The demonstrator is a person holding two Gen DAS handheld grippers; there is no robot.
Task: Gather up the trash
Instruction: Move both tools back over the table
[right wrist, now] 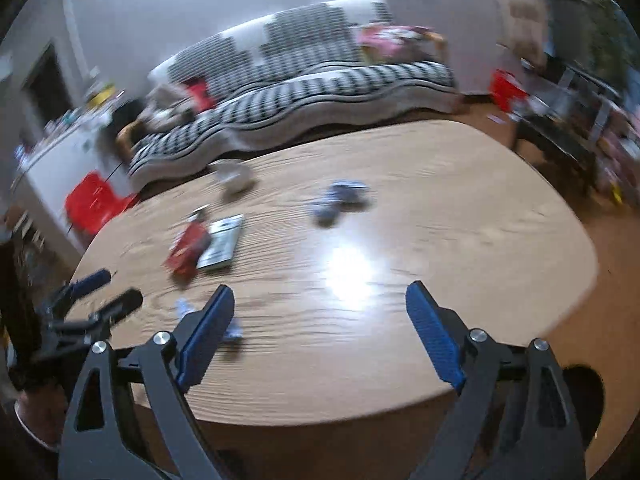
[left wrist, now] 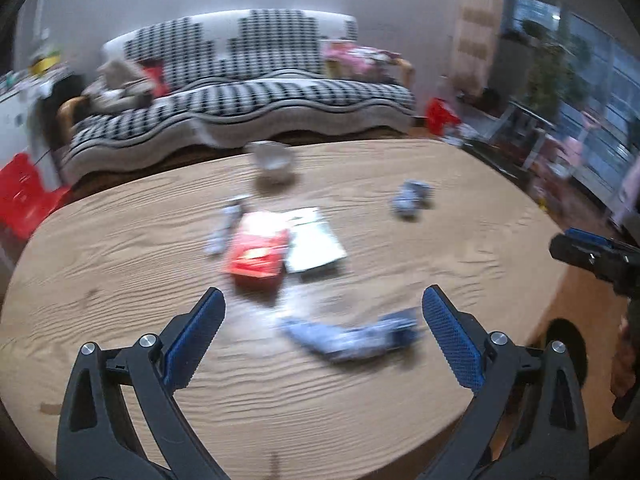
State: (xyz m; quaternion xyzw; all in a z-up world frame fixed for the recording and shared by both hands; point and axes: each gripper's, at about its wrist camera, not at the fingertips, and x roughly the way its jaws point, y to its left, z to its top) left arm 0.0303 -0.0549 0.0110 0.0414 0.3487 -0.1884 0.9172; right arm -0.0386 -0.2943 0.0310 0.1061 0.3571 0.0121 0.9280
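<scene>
Crumpled blue-white wrapper (left wrist: 352,338): lies flat on the wood-grain oval tabletop (left wrist: 120,264), between the spread left tongs (left wrist: 320,308); the right view half hides it. Red packet (left wrist: 258,254), silvery sachet (left wrist: 314,244): touching, mid-tabletop. Right tongs (right wrist: 320,304): spread, empty.

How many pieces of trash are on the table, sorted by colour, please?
Blue-and-white wrappers: 2 (near, far)
Red packet: 1
White-grey packet: 1
Small silvery-blue wrapper: 1
White cup: 1
Total: 6
</scene>
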